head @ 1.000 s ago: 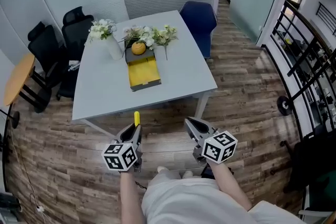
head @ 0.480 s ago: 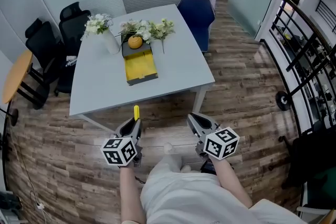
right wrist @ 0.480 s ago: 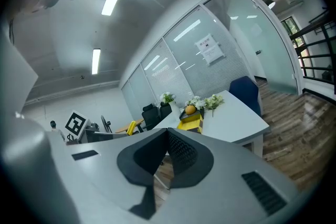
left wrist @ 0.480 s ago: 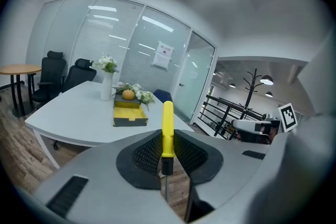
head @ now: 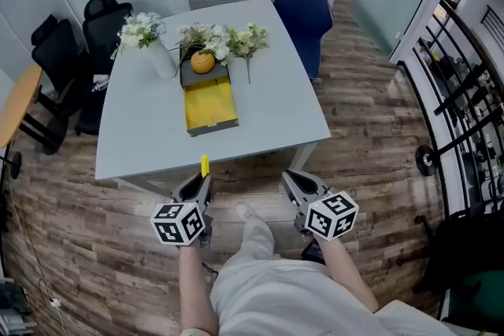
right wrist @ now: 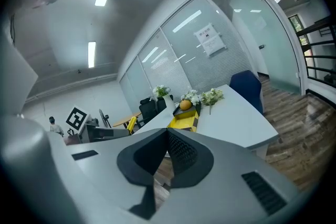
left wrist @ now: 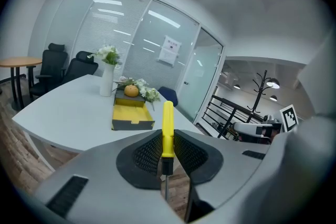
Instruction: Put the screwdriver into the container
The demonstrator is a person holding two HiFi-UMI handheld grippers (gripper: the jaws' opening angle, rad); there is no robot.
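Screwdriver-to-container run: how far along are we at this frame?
Done: the left gripper is clamped on the screwdriver by its yellow handle. In hand: it is held in the air, short of the table; the right gripper is shut and empty. Left: reach the yellow container and drop it in.

Yellow-handled screwdriver point(left wrist: 167, 118) with black collar and thin metal shaft, clamped between pads of left gripper point(left wrist: 167, 135), handle tip jutting forward. Open yellow container point(head: 210, 108) with dark grey walls, flat on table point(head: 276, 114), well ahead.

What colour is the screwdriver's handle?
The screwdriver has a yellow handle; left gripper view shows it best.
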